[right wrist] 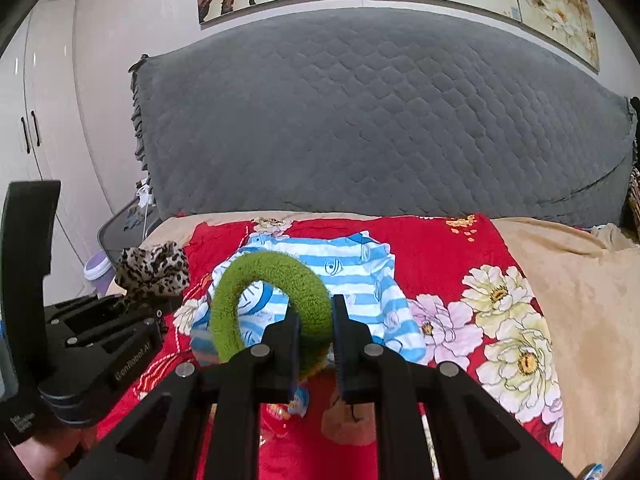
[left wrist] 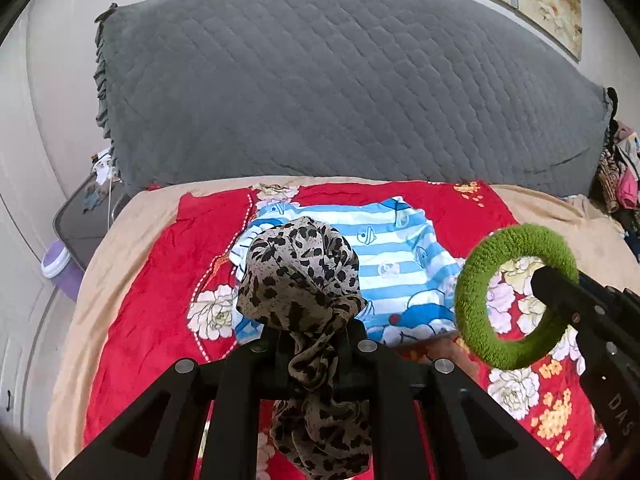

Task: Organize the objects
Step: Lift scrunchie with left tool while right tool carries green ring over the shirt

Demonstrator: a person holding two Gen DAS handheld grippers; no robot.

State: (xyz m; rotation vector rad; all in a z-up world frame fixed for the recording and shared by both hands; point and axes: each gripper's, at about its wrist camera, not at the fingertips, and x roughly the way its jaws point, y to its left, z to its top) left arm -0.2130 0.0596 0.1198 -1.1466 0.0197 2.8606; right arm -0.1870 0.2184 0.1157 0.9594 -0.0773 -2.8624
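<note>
My left gripper (left wrist: 312, 328) is shut on a leopard-print scarf (left wrist: 300, 272), bunched above the jaws with its tail hanging down between them. It also shows at the left of the right wrist view (right wrist: 154, 266). My right gripper (right wrist: 316, 316) is shut on a fuzzy green ring (right wrist: 272, 280), held upright above the bed; the ring also shows in the left wrist view (left wrist: 476, 304). A blue-and-white striped baby garment (left wrist: 384, 256) lies flat on the red floral blanket (left wrist: 140, 300), below both grippers.
A grey quilted headboard cover (left wrist: 340, 92) rises behind the bed. A beige sheet (right wrist: 580, 300) borders the blanket. A dark side table (left wrist: 80, 220) and a purple bin (left wrist: 56, 260) stand left of the bed. Clothes (left wrist: 620, 176) are piled at the far right.
</note>
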